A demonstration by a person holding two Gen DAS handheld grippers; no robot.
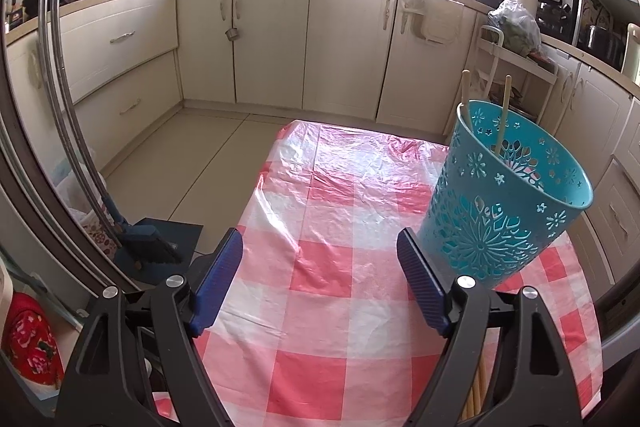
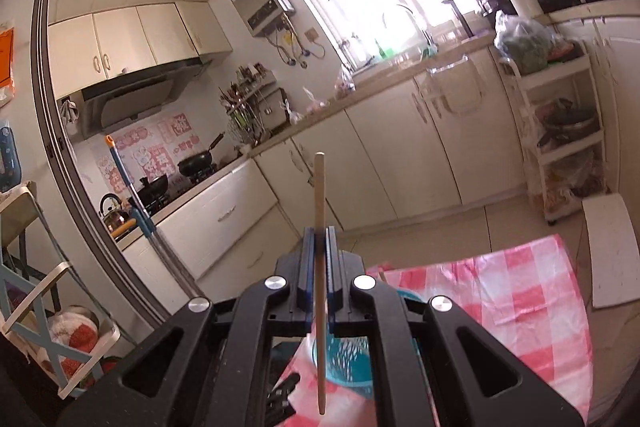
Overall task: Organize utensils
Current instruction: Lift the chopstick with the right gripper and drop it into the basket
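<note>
A teal cut-out holder [image 1: 508,195] stands on the pink-checked tablecloth [image 1: 320,287] at the right, with two wooden chopsticks [image 1: 505,107] standing in it. My left gripper [image 1: 320,287] is open and empty, low over the cloth, just left of the holder. More chopsticks [image 1: 476,387] lie under its right finger. My right gripper [image 2: 319,251] is shut on a single wooden chopstick [image 2: 319,195], held upright above the holder [image 2: 352,359], whose rim shows below the jaws.
Cream kitchen cabinets [image 1: 272,39] ring the room beyond the table's far edge. A white rack [image 2: 560,131] with bags stands at the right. A broom and dustpan [image 1: 148,247] sit on the floor at the left.
</note>
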